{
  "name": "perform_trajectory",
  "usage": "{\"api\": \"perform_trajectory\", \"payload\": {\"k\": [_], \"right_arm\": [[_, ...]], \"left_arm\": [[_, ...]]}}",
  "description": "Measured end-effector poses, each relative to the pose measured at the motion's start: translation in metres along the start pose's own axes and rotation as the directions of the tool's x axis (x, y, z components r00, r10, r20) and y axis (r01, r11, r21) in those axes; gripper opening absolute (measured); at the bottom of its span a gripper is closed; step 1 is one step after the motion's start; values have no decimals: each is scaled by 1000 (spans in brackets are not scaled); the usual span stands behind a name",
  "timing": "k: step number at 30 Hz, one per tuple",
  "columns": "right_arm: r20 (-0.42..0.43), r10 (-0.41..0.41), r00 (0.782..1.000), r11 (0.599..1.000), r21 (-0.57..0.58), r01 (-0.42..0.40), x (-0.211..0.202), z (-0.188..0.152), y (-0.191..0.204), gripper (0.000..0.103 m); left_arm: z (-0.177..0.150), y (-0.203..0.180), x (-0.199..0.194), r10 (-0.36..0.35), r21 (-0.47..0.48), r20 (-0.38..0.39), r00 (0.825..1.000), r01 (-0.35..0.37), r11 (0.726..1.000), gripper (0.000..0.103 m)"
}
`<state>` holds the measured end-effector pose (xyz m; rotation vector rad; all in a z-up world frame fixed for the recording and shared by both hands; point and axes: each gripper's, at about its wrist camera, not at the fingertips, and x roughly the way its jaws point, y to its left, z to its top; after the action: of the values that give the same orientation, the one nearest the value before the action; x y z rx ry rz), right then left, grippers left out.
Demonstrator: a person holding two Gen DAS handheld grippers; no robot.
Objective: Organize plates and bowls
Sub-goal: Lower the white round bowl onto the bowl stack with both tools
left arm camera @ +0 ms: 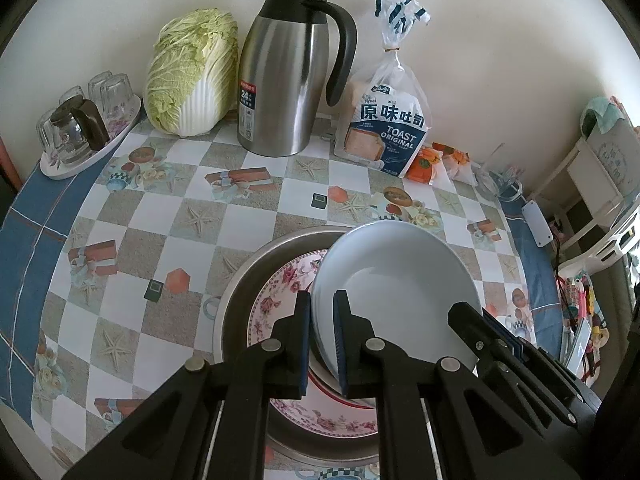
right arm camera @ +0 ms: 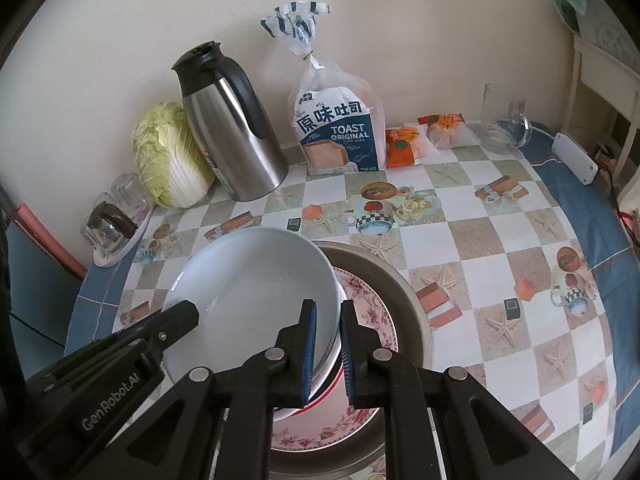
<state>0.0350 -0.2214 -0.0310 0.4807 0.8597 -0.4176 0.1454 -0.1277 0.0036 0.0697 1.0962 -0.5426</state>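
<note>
White plate (left arm camera: 394,268): a plain white deep plate, tilted, held up over the other dishes; each tool grips one side of its rim.
Left tool (left arm camera: 322,338): black with blue pads, its jaws closed tight on the plate's left rim.
Right tool (right arm camera: 328,346): same make, its jaws clamped on the plate's right rim; there seem to be stacked white rims between the pads, but how many cannot be told.
Floral plate (left arm camera: 276,300): pink rose pattern, lying flat below the white plate, inside the basin.
Red-rimmed dish (right arm camera: 332,390): partly hidden under the white plate, resting on the floral plate.
Metal basin (right arm camera: 404,292): round and shallow, sitting on the surface and holding the dishes.
Surface (left arm camera: 168,240): a checked cloth with starfish and gift-box prints and a blue border.
Against the wall: a napa cabbage (left arm camera: 192,72), a steel thermos jug (left arm camera: 288,76) and a bag of toast bread (left arm camera: 386,124), side by side.
Far left: a tray of upturned glasses (left arm camera: 86,120).
Far right: a glass mug (right arm camera: 504,120), near small orange snack packets (right arm camera: 404,146).
</note>
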Motion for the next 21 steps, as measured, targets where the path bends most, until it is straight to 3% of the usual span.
{"api": "perform_trajectory", "payload": {"k": [19,21], "right_arm": [[-3,-1,1000,1000,8,1,-1,-1,-3,13],[-1,-1,1000,1000,6,1,-3,-1,-3,13]], "left_arm": [[3,3,-11,19,-17,16,1000,-19,1000,13],[4,3,-17,20,-17,27,999,-20,1000,22]]}}
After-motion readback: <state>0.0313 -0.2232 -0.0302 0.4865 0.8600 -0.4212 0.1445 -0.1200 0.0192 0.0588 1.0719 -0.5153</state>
